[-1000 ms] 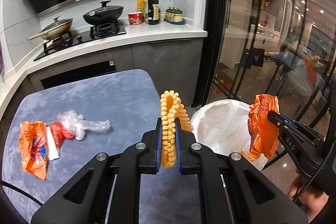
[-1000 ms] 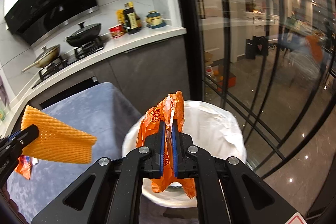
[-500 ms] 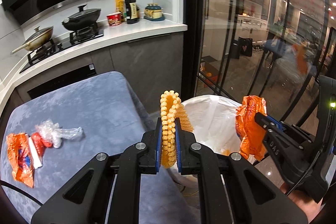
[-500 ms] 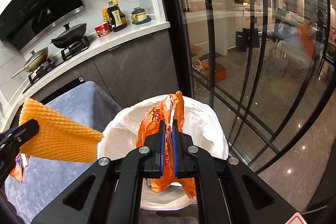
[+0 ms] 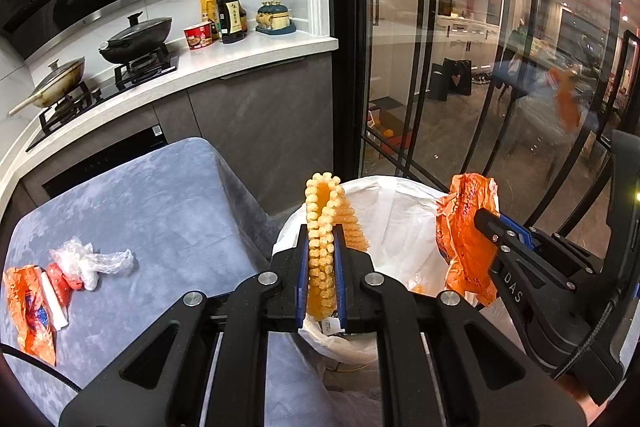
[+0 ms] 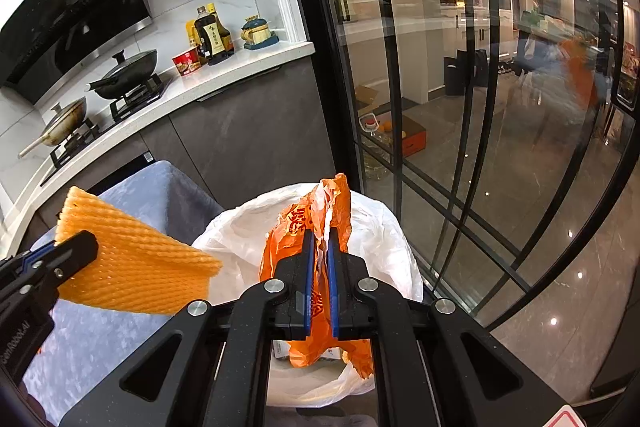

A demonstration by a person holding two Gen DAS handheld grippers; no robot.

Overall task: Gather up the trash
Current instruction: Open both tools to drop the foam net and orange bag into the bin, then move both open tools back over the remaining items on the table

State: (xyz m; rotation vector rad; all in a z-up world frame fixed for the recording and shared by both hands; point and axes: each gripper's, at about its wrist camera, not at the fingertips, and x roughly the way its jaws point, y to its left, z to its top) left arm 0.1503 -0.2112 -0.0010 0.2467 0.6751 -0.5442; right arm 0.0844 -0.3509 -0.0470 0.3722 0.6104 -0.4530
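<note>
Kitchen, evening light; a grey-blue cloth-covered table point(image 5: 152, 211) stands beside a white-lined trash bin point(image 6: 384, 239), which sits at the table's corner near the glass doors. Both grippers hang over the bin's mouth. The left gripper point(image 5: 321, 259) is clenched on a folded yellow foam net point(image 5: 324, 227), the piece standing upright between the pads. The right gripper point(image 6: 320, 267) has an orange plastic bag point(image 6: 316, 227) between its pads, and its jaws are just beginning to open, so the bag looks about to go. Judgement: the step in hand is the drop. To do it well, each piece should be well inside the liner's rim before release; the bag is limp and light and may cling to a pad or drape over the rim, so a full opening and a short pause seem wise. The foam net is springy and may unfold and catch the rim, so it should be let go low and centred. Count: two grippers, each with one piece; one bin. Left on the table: one orange wrapper point(image 5: 28, 311), one red bit point(image 5: 60, 281), and one crumpled clear plastic point(image 5: 88, 261), lying close together near the far edge.
</note>
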